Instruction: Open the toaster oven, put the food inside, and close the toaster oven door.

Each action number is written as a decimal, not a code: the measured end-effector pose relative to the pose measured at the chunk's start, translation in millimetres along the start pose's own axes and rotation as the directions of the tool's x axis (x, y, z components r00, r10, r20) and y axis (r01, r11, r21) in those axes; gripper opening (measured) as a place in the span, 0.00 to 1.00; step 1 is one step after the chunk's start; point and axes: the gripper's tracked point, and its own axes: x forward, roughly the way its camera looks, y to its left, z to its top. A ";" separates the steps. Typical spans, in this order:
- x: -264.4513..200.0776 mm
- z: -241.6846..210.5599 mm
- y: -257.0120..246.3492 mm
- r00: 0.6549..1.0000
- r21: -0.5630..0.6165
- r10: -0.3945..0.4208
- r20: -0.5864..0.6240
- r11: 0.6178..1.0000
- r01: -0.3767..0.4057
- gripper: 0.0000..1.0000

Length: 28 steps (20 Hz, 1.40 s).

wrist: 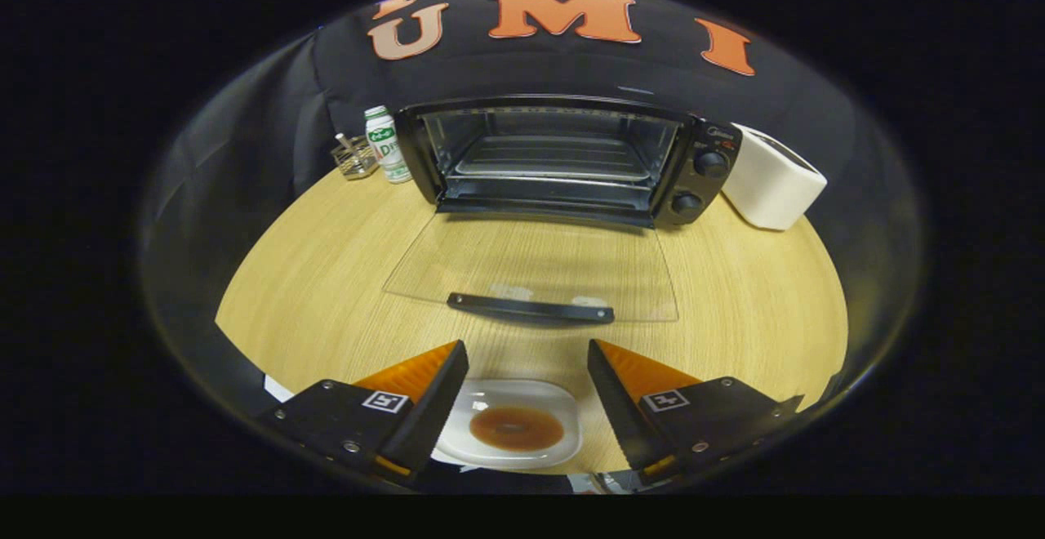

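A pale wooden table [326,278] spreads out ahead of the gripper and carries everything in the scene. At its far side stands the toaster oven [563,159], a dark box with its cavity exposed and a wire rack [551,155] visible inside; two round knobs [709,165] sit one above the other on its panel. Its glass door [531,265] is swung fully down and lies flat toward the gripper, the wood grain showing through the pane, with a dark bar handle [531,309] along the near edge. Just beside the oven stands a white toaster [771,180]. On the oven's other side a small white bottle [385,145] with a green label stands upright, and next to it a little wire basket [355,159]. Close in, a white plate [522,400] holds the food, a brown ring-shaped doughnut [516,428], lying between the fingers and below them. The gripper [528,359] hangs over the plate with its fingers spread wide apart, touching nothing.
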 end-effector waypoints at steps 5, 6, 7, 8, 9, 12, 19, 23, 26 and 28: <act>-8.2 -55.8 4.7 0.996 -0.039 0.054 -0.068 0.998 -0.057 0.91; -8.4 -63.0 5.5 0.995 -0.047 0.060 -0.074 0.997 -0.064 0.92; -8.5 -69.5 6.5 0.995 -0.058 0.064 -0.079 0.996 -0.069 0.92; -8.8 -74.5 7.3 0.995 -0.071 0.068 -0.078 0.995 -0.074 0.92; -8.8 -80.1 8.5 0.994 -0.083 0.073 -0.082 0.993 -0.079 0.92; -0.9 -92.0 8.2 0.995 -0.110 0.059 -0.085 0.992 -0.068 0.92; 10.4 -93.4 -4.3 0.999 -0.137 -0.014 -0.042 0.991 0.008 0.80; 4.8 -83.0 -3.0 1.000 -0.128 -0.006 -0.014 0.992 0.004 0.64; -1.8 -61.8 -1.3 0.999 -0.120 0.004 0.043 0.993 0.001 0.57; -7.0 -45.1 -1.1 0.997 -0.115 0.011 0.079 0.993 -0.002 0.53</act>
